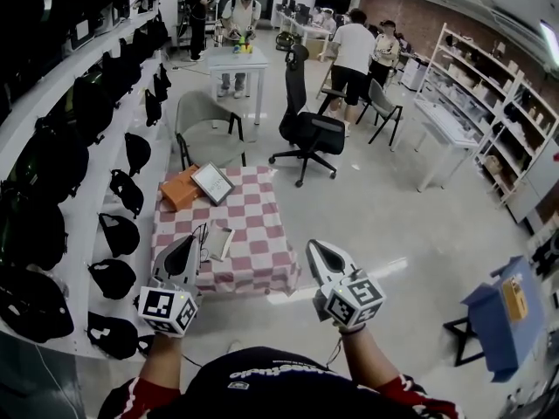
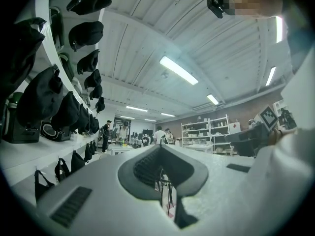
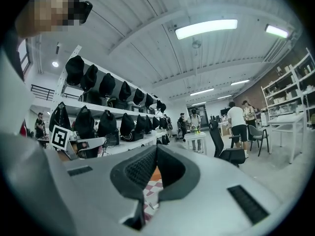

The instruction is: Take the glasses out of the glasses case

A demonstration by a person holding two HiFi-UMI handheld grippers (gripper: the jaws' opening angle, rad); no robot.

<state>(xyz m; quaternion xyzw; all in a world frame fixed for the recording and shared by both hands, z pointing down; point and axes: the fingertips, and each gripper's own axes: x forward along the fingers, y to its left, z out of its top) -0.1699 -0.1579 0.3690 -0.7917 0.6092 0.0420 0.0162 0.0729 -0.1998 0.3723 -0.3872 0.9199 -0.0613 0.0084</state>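
Note:
A low table with a red-and-white checked cloth [image 1: 253,234] stands in front of me. Near its front left lies a pale flat case [image 1: 220,241], with thin black glasses-like arms [image 1: 200,232] beside it; detail is too small to be sure. My left gripper [image 1: 187,243] hovers over the table's front left corner, jaws shut and empty. My right gripper [image 1: 315,248] hangs just off the table's right edge over the floor, also shut and empty. In the left gripper view the left gripper [image 2: 160,149] points across the room, and in the right gripper view the right gripper [image 3: 156,149] shows checked cloth [image 3: 150,193] below its tips.
An orange box [image 1: 181,188] and a framed flat panel [image 1: 212,182] lie at the table's far end. White shelves of black bags [image 1: 105,147] run along the left. A grey chair [image 1: 205,129] and a black office chair [image 1: 306,129] stand beyond. Several people stand further back. A blue stand [image 1: 502,308] is at right.

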